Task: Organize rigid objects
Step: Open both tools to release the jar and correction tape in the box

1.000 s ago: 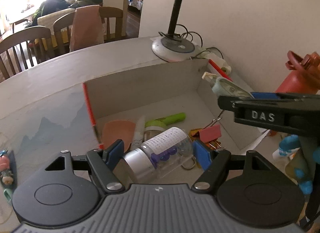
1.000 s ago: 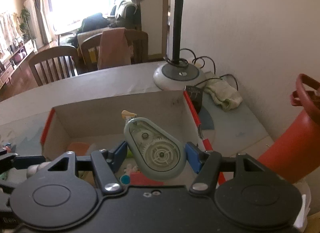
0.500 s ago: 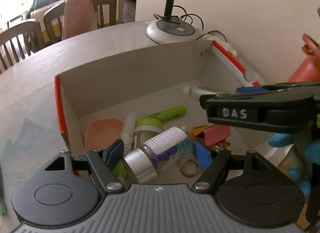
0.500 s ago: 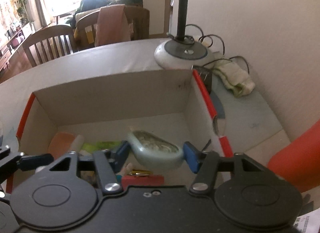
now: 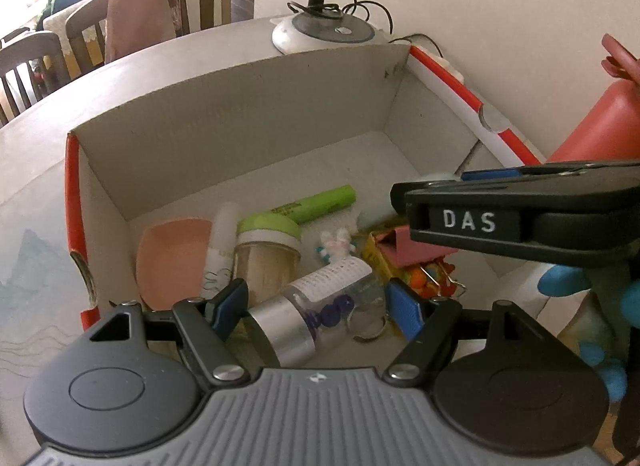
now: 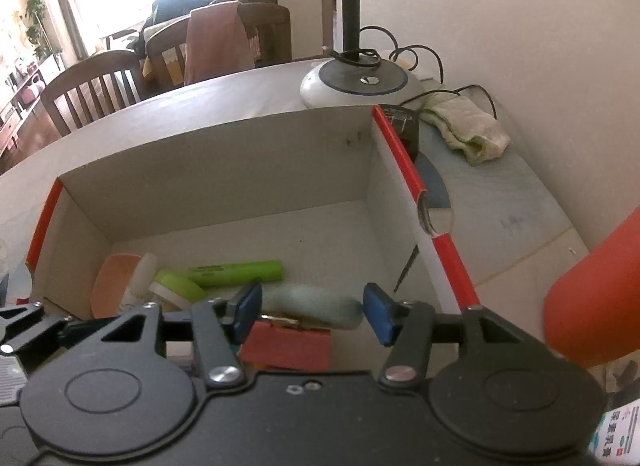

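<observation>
A white cardboard box [image 5: 240,105] with red edges holds several small items. My left gripper [image 5: 318,308] is shut on a clear bottle with a silver cap [image 5: 312,314], which hangs slanted just above the box's near end. My right gripper [image 6: 312,308] hovers over the box's right side with its jaws opening. A pale green correction tape dispenser [image 6: 312,304] lies flat and blurred between them, and the pads do not seem to press on it. Below it rests a red binder clip [image 6: 288,346]. A hand in a blue glove [image 5: 560,286] holds the right gripper.
Inside the box [image 6: 224,169] lie a green highlighter [image 5: 316,203], a green-lidded jar [image 5: 268,250], a pink scoop [image 5: 172,254] and a white tube. A lamp base [image 6: 360,81] with cables stands behind the box. A red bottle [image 6: 600,298] is at the right, a cloth [image 6: 468,129] by the wall, and chairs stand beyond the table.
Both grippers have sunk closer to the box. The correction tape dispenser tipped from upright to flat in the right gripper and now sits lower and blurred. The bottle stays in the left gripper.
</observation>
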### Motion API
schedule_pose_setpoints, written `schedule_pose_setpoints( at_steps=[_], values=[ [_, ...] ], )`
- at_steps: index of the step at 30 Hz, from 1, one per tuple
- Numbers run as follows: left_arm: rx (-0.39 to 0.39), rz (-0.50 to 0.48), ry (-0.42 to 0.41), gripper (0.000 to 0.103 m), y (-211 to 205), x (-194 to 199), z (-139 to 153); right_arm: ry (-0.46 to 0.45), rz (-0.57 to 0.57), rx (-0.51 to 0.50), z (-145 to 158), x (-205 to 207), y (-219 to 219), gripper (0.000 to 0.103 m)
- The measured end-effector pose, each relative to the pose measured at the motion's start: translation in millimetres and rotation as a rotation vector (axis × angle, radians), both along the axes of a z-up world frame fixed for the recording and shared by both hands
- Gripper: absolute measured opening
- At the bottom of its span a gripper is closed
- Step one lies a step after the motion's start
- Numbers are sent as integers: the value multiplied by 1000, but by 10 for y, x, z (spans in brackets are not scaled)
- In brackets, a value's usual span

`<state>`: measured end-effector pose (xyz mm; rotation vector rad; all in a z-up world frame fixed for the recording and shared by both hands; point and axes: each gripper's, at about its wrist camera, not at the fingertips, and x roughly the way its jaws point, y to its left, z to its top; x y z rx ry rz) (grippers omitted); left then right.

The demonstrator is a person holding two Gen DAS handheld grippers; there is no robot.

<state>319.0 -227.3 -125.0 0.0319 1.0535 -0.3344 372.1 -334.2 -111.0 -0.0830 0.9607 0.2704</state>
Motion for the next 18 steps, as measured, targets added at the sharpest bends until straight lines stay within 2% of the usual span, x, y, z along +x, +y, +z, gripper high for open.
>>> schedule_pose_setpoints(
  at_steps=[4,9,18],
  values=[
    [2,-1,-2,76,-14,-11,-2,-20,-6,18,63,-45,-28,62],
    [-34,17,10,76,47,-44,31,-28,-2,36,133,-113,-54,64],
    [-64,17,-30,76,107,-221,256,-65,25,69,354,-314,-28,67]
  ],
)
